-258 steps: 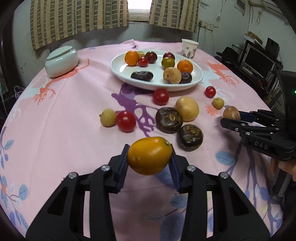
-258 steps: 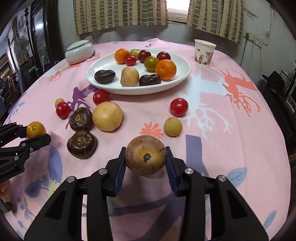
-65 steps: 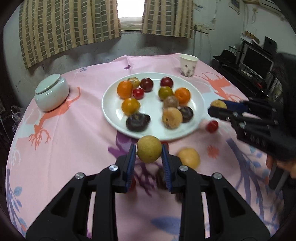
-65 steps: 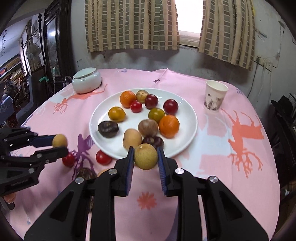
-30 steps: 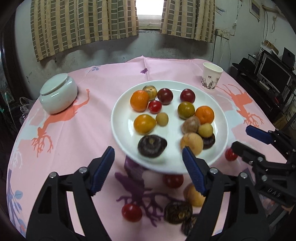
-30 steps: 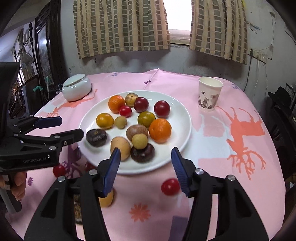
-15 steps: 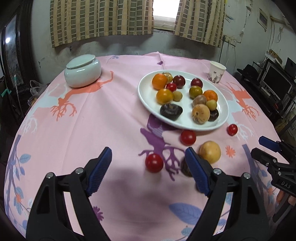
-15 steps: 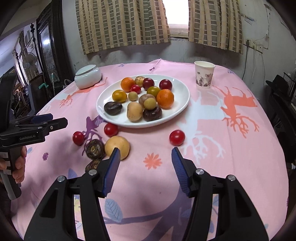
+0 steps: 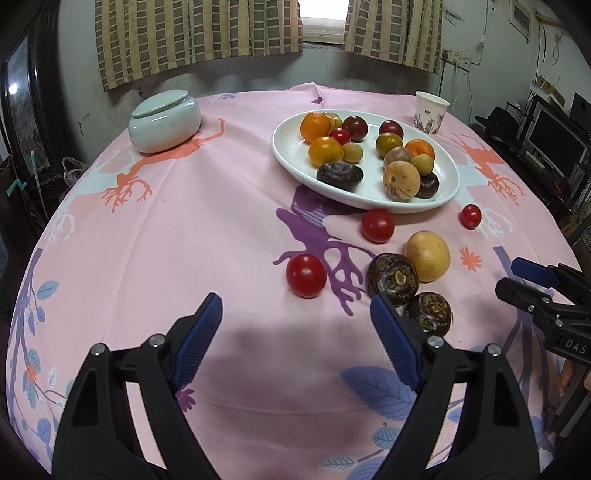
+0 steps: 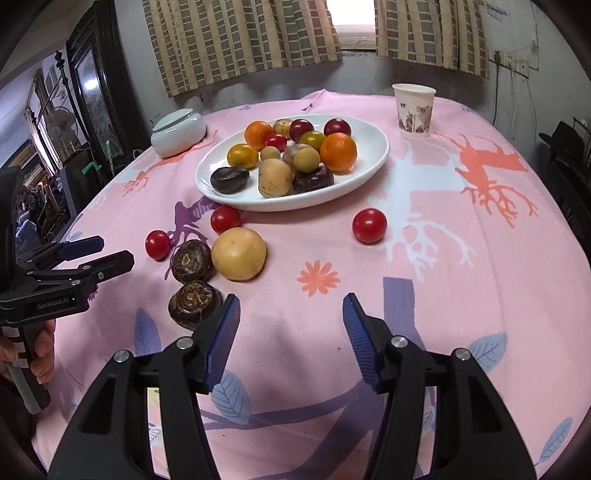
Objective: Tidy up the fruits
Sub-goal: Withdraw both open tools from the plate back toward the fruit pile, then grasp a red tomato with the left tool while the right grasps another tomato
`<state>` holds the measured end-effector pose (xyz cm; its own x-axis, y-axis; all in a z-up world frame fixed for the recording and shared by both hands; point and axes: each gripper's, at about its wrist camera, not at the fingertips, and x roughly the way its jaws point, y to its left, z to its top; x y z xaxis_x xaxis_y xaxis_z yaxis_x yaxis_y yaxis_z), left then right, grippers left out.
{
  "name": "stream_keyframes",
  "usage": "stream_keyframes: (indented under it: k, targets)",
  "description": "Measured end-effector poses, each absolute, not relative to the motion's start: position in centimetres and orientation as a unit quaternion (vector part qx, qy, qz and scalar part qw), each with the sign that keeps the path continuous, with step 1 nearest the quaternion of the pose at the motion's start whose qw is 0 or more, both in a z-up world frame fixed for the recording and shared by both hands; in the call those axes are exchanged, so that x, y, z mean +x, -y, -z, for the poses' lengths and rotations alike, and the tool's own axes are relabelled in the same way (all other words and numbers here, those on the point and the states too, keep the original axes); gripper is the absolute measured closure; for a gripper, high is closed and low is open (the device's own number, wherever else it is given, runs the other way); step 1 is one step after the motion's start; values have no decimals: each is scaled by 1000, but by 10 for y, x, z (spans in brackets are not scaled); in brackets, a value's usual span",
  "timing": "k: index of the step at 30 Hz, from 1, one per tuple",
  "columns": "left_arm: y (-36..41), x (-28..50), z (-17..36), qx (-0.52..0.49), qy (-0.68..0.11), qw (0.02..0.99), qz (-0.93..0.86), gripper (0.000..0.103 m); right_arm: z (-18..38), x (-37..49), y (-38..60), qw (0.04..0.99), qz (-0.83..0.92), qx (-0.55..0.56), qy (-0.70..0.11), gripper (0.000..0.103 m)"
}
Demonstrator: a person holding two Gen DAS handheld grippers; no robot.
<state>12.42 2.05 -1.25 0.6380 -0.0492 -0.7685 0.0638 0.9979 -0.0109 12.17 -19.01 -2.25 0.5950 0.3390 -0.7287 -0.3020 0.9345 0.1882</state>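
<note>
hovering over the pink counter point(image 9: 229, 229), both the left gripper point(image 9: 295, 328) & right gripper point(image 10: 291, 325) are held wide apart w/ nothing in them. most fruit is piled on the white plate point(image 10: 373, 155); a yellow fruit point(image 10: 238, 253), 2 dark ones & 3 red ones are left on the cloth nearby.

Checked curtains point(image 9: 195, 35) flank a bright window point(image 9: 323, 16) on a stained wall point(image 10: 258, 94); perhaps a dark cabinet point(image 10: 94, 88) stands left.
</note>
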Motion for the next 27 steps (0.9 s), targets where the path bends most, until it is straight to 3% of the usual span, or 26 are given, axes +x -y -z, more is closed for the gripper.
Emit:
stream_keyframes:
  k: [24, 25, 26, 27]
  targets:
    - [-21, 165, 44, 29, -445, 895, 31, 22, 20, 112, 180, 894, -199, -1, -401, 45]
    - [-19, 165, 45, 31, -444, 895, 35, 32, 19, 112, 180, 894, -199, -1, -401, 45]
    - [-18, 166, 46, 30, -446, 894, 41, 57, 19, 112, 180, 894, -200, -1, -400, 45]
    - [-17, 169, 49, 23, -451, 890, 57, 66, 19, 112, 180, 895, -200, 0, -399, 45]
